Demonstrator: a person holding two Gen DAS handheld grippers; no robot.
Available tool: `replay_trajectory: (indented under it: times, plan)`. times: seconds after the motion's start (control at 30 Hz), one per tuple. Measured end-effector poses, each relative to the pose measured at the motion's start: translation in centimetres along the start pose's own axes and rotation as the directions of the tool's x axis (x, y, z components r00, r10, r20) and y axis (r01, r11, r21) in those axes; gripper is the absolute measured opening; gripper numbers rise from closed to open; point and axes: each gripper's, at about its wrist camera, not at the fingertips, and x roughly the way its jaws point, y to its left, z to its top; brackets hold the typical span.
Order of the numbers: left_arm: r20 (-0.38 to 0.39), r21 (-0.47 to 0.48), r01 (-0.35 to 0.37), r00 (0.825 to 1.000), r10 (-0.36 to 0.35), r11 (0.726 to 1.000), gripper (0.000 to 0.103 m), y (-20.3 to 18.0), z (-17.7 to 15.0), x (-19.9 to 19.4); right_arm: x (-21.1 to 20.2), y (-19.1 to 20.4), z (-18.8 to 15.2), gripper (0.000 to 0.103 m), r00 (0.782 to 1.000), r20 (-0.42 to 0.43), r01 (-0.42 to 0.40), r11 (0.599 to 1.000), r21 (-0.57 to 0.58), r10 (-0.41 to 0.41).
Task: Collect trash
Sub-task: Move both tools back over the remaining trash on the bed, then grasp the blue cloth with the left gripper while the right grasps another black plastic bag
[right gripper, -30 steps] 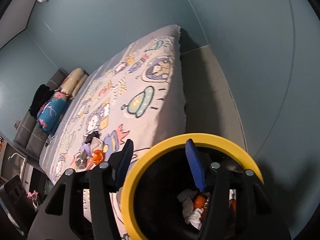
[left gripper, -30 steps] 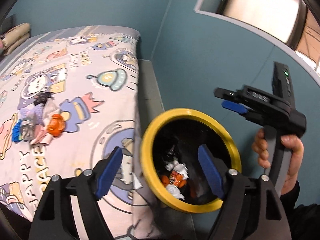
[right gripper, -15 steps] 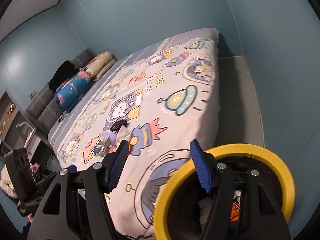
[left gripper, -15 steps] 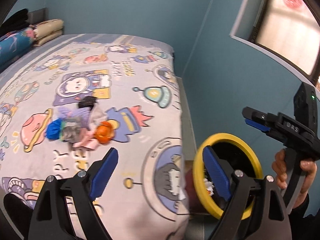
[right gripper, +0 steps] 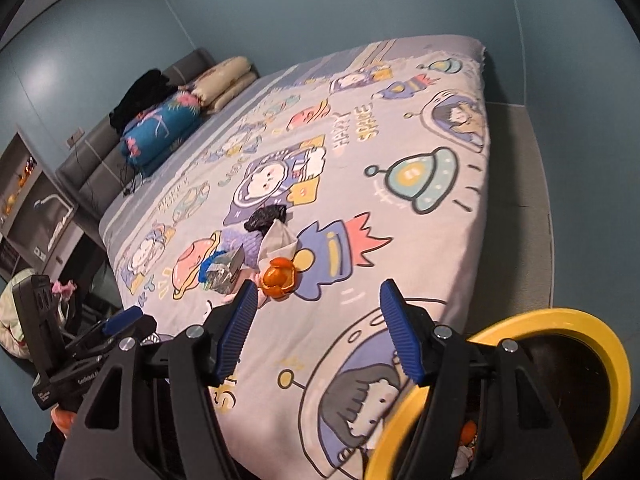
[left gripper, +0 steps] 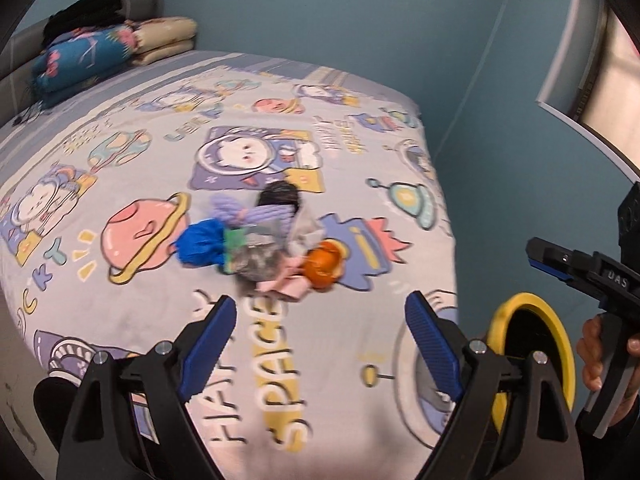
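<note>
Since the earlier frame we have swung from the bin (left gripper: 560, 344) toward the bed (left gripper: 120, 292). Left wrist: our left tongs (left gripper: 320, 344) gape wide and empty, angled down at the trash pile (left gripper: 260, 248). Right wrist: our right tongs (right gripper: 316, 332) stand half-open, empty, near the orange wrapper (right gripper: 279, 276).

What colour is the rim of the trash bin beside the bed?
Yellow, around a black inside. The bin's rim shows best in the right wrist view.

Teal walls (left gripper: 360, 20), cartoon space-print bed (left gripper: 120, 320), stacked pillows (left gripper: 160, 40), grey floor (right gripper: 516, 200)
</note>
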Motion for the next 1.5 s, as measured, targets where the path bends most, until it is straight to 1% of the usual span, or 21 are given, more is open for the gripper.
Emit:
replay_trajectory:
  times: [0.17,0.43,0.63,0.8,0.93,1.0,1.1,1.2,1.27,1.33,1.43,1.5]
  plan:
    - [-0.025,-0.061,-0.047,0.999,0.045,0.997,0.083,3.9,0.3,1.7,3.5,1.6,0.8,0.060,0.999,-0.052,-0.003,1.000,-0.026,0.002]
    - [-0.080,-0.128,-0.091,0.994,0.081,0.988,0.083,8.3,0.8,5.1,9.0,3.9,2.0,0.060,0.991,-0.137,-0.011,0.998,-0.065,0.002]
    - [-0.114,-0.143,-0.117,0.988,0.101,0.983,0.083,11.3,1.9,8.0,13.9,6.1,3.2,0.060,0.976,-0.218,-0.017,0.995,-0.098,-0.005]
    - [-0.145,-0.142,-0.123,0.984,0.103,0.982,0.083,13.5,3.0,10.8,18.7,7.5,5.2,0.060,0.955,-0.295,-0.017,0.994,-0.104,-0.014]
    - [-0.165,-0.135,-0.109,0.982,0.086,0.985,0.083,14.6,4.0,12.4,22.7,8.4,7.3,0.061,0.940,-0.338,0.000,0.995,-0.098,-0.033]
    - [-0.173,-0.125,-0.108,0.981,0.085,0.986,0.083,15.0,4.2,13.2,24.8,8.8,8.3,0.061,0.933,-0.356,0.020,0.994,-0.104,-0.056]
    - [-0.190,-0.125,-0.093,0.979,0.068,0.988,0.083,15.6,4.4,14.3,27.1,9.3,9.2,0.061,0.924,-0.377,0.033,0.994,-0.103,-0.069]
    - [-0.204,-0.125,-0.082,0.978,0.055,0.989,0.083,15.9,4.5,15.2,29.1,9.7,9.9,0.062,0.917,-0.390,0.046,0.993,-0.113,-0.086]
    - [-0.209,-0.113,-0.075,0.977,0.050,0.991,0.082,15.7,4.6,15.7,30.3,10.0,10.1,0.065,0.910,-0.404,0.053,0.992,-0.116,-0.096]
    - [-0.214,-0.102,-0.067,0.976,0.044,0.992,0.082,15.6,4.8,16.1,31.3,10.1,10.2,0.066,0.905,-0.409,0.070,0.990,-0.120,-0.114]
    - [-0.222,-0.090,-0.049,0.975,0.028,0.995,0.078,15.3,5.0,16.7,32.7,10.1,10.3,0.066,0.896,-0.424,0.091,0.989,-0.119,-0.134]
    - [-0.229,-0.074,-0.039,0.973,0.021,0.997,0.072,14.9,5.2,17.1,33.3,10.2,10.3,0.066,0.891,-0.431,0.098,0.987,-0.125,-0.143]
